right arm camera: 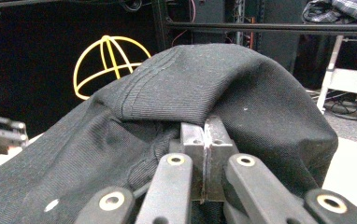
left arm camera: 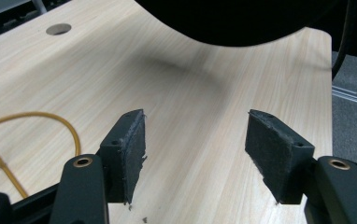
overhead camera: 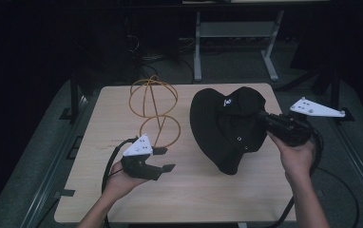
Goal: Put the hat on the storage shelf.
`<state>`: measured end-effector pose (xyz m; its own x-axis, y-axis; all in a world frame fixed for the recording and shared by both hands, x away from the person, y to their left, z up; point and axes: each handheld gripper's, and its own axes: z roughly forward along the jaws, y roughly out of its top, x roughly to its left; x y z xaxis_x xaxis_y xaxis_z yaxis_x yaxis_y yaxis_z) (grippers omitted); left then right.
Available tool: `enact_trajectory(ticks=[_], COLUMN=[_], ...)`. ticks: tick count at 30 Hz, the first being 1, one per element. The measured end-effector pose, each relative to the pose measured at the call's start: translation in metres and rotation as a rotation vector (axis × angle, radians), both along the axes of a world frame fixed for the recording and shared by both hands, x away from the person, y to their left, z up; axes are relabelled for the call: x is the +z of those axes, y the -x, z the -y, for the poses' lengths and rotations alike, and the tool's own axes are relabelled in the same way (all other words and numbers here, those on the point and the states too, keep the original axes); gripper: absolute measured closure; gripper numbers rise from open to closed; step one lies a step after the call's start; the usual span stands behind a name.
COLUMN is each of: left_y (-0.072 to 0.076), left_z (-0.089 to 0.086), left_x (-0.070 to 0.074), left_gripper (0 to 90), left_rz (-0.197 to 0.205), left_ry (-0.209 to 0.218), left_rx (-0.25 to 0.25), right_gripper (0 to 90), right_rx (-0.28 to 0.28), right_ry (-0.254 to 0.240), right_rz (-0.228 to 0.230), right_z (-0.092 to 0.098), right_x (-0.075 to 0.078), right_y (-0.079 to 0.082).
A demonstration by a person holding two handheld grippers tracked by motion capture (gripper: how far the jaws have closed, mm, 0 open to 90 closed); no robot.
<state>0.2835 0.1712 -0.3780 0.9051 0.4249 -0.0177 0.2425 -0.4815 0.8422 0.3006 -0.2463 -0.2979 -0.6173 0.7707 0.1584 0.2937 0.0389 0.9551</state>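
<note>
Your right gripper (overhead camera: 265, 115) has its fingers clamped on the black bucket hat (overhead camera: 227, 128), lifted at the tabletop's (overhead camera: 194, 199) 3 o'clock side; bring your left gripper (overhead camera: 165, 159), fingers apart and empty, to the brim for the wire hat stand (overhead camera: 153, 111).

bare tabletop (overhead camera: 189, 190) in front; wire stand (overhead camera: 153, 111) blocks left-rear

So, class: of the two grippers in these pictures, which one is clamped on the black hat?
The right gripper: its jaws are shut on the black hat brim. The left gripper hovers open over the table, holding nothing.
</note>
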Motion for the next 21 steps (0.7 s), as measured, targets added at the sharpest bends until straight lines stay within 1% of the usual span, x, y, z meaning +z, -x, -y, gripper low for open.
enact_trajectory(ticks=[1,3,6,7,8,9,11,14,16,17,21], left_y=[0.000,0.002,0.004,0.004,0.004,0.005,0.006,0.007,0.007,0.006,0.007], left_z=[0.000,0.000,0.000,0.000,0.001,0.001,0.001,0.001,0.001,0.001,-0.001], left_x=[-0.002,-0.008,-0.016,-0.018,-0.019,-0.020,-0.022,-0.024,-0.025,-0.026,-0.028], left_gripper=[37.3,37.2,36.8,36.8,36.8,36.1,36.0,35.8,35.3,35.1,33.8], left_rz=[0.004,-0.005,-0.017,-0.021,-0.022,-0.013,-0.016,-0.018,-0.018,-0.016,-0.019], left_ry=[-0.003,0.004,0.004,-0.002,-0.024,-0.032,-0.022,-0.034,-0.034,-0.026,-0.024], left_rx=[-0.002,0.001,0.000,-0.004,-0.005,-0.002,-0.007,-0.012,-0.015,-0.014,-0.013], right_gripper=[89.6,89.6,89.6,89.6,89.6,89.6,89.6,89.6,89.6,89.6,89.6], right_rx=[0.003,0.007,0.010,0.012,0.014,0.015,0.016,0.019,0.021,0.020,0.023], right_ry=[0.001,0.002,0.005,0.005,0.003,0.004,0.003,0.001,-0.001,-0.002,-0.002], right_rz=[0.001,0.002,0.000,-0.003,0.000,-0.001,0.003,0.006,0.008,0.008,0.009], right_z=[-0.001,-0.003,-0.007,-0.008,-0.009,-0.011,-0.012,-0.015,-0.016,-0.017,-0.020], right_x=[0.001,0.003,0.006,0.008,0.009,0.011,0.013,0.017,0.019,0.020,0.024], right_y=[-0.002,-0.004,-0.008,-0.010,-0.011,-0.012,-0.013,-0.015,-0.017,-0.017,-0.022])
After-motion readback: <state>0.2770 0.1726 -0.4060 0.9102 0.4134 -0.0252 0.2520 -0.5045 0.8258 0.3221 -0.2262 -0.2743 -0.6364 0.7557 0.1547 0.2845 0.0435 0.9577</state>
